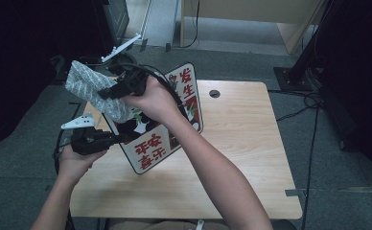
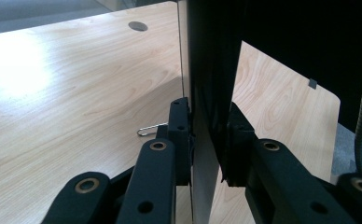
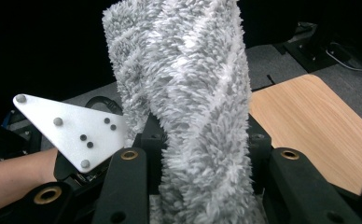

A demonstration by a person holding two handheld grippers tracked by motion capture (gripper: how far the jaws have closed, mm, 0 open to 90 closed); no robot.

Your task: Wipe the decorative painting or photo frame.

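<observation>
Cloth [image 3: 188, 93] and sign board [image 1: 174, 120] held above the wooden table [image 1: 241, 158].
Right gripper [image 1: 108, 91] clamped the fluffy grey cloth, touching the board's upper left; left gripper [image 1: 122, 138] pinched the board's lower edge, jaws closed on it.

The sign board [image 1: 167, 129] stands on the table [image 1: 241, 143], clamped in the left gripper [image 1: 119, 138]. The fluffy cloth [image 1: 90, 88] sits in the right gripper [image 1: 108, 91], above and behind the left one.

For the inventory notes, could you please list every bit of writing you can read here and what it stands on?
"发生": red characters, top right of the sign board, high view.
"安全": red characters, upside down, on the board's lower part.
"示": red character beside them; the rest is hidden by the hand.
Grey fluffy cloth: no writing.
</observation>
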